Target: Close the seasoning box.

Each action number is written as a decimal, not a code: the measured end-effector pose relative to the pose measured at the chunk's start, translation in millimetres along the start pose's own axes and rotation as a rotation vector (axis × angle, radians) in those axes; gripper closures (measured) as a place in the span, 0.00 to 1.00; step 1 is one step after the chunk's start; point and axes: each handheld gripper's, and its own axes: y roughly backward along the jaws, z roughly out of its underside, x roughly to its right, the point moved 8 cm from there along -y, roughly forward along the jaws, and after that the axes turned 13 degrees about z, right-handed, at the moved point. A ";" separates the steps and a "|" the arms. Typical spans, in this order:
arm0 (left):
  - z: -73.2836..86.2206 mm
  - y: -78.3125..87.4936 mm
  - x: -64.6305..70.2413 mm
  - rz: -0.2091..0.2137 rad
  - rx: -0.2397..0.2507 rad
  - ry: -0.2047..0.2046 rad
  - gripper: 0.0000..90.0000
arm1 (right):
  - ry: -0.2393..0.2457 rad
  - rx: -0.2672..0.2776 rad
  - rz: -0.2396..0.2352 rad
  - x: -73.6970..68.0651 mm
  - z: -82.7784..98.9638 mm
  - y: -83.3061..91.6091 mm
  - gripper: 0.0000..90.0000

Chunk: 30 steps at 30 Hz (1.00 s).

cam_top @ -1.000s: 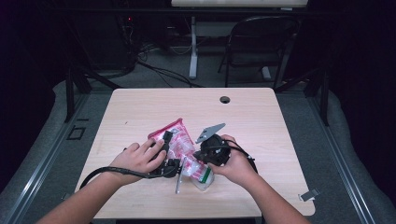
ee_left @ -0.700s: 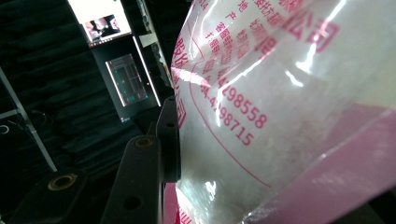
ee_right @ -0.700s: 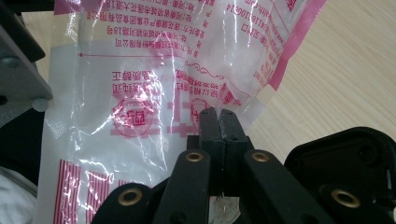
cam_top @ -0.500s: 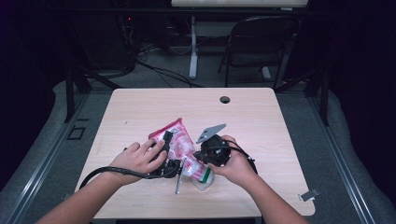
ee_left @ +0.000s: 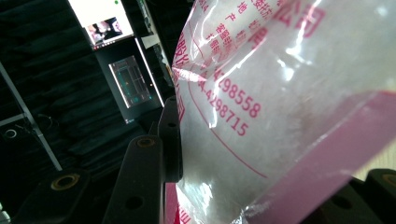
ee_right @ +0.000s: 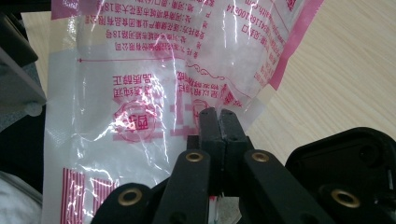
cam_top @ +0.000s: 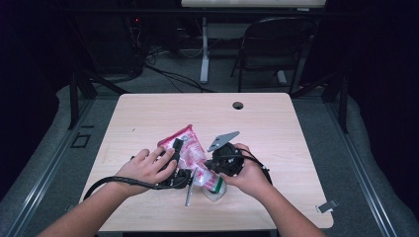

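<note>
The clear pink-printed bag [cam_top: 190,155] lay near the table's [cam_top: 276,123] front edge, between both hands. The right gripper [ee_right: 218,122] had its jaws pressed together on the bag's thin film, while the left gripper [ee_left: 261,186] was clamped across its bulkier body. This looked like the opening step; next, the two grips likely needed to pull apart gently without tearing the film.

Between the earlier pictures and now I see almost no change. My left gripper [cam_top: 174,165] has closed its jaws only a very little more on the plastic bag [cam_top: 190,153]. I find no other difference on the table.
</note>
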 end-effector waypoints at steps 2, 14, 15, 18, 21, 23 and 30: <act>-0.2 0.5 -0.7 -0.012 -0.001 -0.005 0.73 | 0.006 -0.002 -0.001 0.0 0.1 0.2 1.00; -0.5 2.6 -2.0 -0.015 0.000 -0.008 0.73 | 0.001 0.002 0.003 -0.2 -0.5 0.3 1.00; -0.6 2.9 -2.2 -0.014 0.000 -0.009 0.73 | 0.001 0.001 0.003 -0.3 -0.4 0.4 1.00; -1.9 4.4 -4.9 -0.024 -0.002 -0.028 0.73 | -0.002 0.000 -0.004 -0.6 0.0 0.6 1.00; -2.5 5.1 -5.3 -0.005 -0.002 -0.032 0.73 | -0.005 0.002 -0.005 -0.3 0.4 0.6 1.00; -2.8 5.2 -5.7 -0.012 0.001 -0.031 0.74 | -0.004 0.001 -0.003 0.0 0.7 0.8 1.00; -3.2 5.8 -5.6 -0.003 0.000 -0.034 0.74 | -0.011 0.005 -0.005 -0.2 0.9 0.2 1.00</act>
